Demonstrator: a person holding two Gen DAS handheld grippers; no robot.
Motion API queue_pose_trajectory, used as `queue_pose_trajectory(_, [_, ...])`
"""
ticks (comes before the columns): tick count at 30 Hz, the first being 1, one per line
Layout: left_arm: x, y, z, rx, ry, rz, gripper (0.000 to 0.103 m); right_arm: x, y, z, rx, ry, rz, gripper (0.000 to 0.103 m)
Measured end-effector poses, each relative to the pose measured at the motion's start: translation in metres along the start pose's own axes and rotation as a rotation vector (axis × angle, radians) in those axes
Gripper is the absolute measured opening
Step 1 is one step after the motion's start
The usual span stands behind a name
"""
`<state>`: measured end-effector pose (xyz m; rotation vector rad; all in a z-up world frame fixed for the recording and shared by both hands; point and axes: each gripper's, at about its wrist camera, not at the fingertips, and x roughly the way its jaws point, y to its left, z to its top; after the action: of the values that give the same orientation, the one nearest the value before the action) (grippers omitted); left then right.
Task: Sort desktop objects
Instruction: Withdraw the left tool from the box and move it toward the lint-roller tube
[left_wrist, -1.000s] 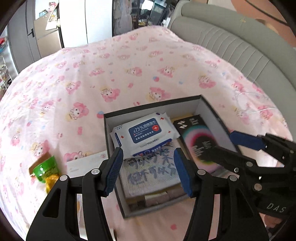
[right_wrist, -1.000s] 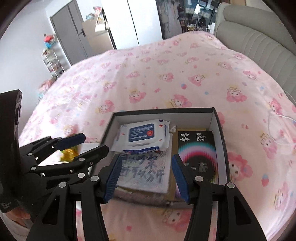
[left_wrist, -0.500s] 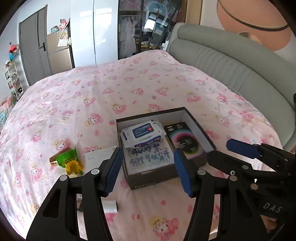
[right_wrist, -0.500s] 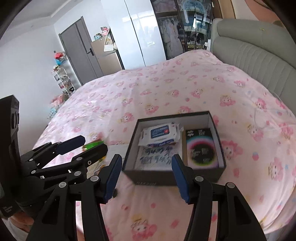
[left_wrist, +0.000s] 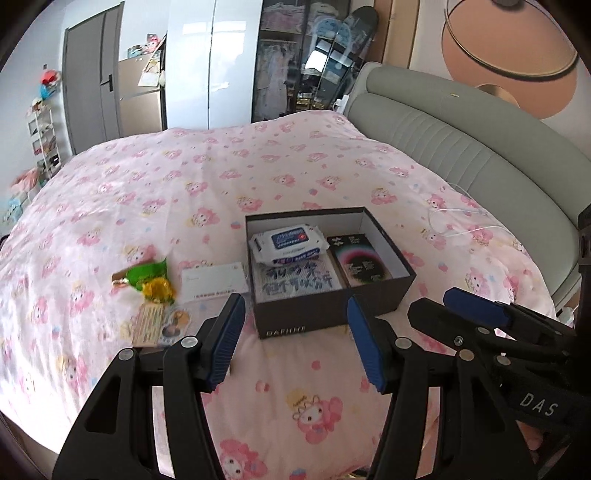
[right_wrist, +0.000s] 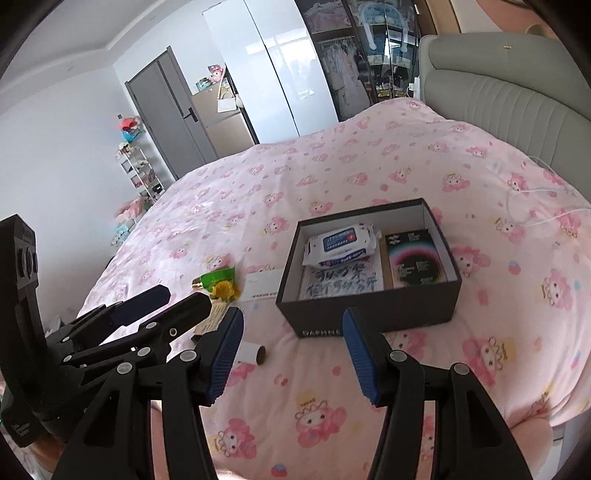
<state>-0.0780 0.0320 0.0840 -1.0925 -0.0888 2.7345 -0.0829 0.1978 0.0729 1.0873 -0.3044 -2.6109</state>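
Left hand-held gripper: jaws apart, nothing between blue pads, pointing forward and downward. Right hand-held gripper: jaws apart, empty, same downward tilt. Two side by side, close; each visible at edge of other's view. Bit of hand behind each, blurred.

Two black handheld grippers, blue finger pads.
Left gripper and right gripper: black angular plastic arms, ribbed blue pads, silver screw heads at pivots; white "DAS" lettering on the right one's body.
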Motion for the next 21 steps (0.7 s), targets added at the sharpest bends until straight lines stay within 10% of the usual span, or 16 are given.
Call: queue_pose_trajectory(21, [-0.019,0.052,-0.061,-0.053,0.04,0.111,0.059,0.021,0.052,-0.051,-0.11,0.047,0.041,0.052])
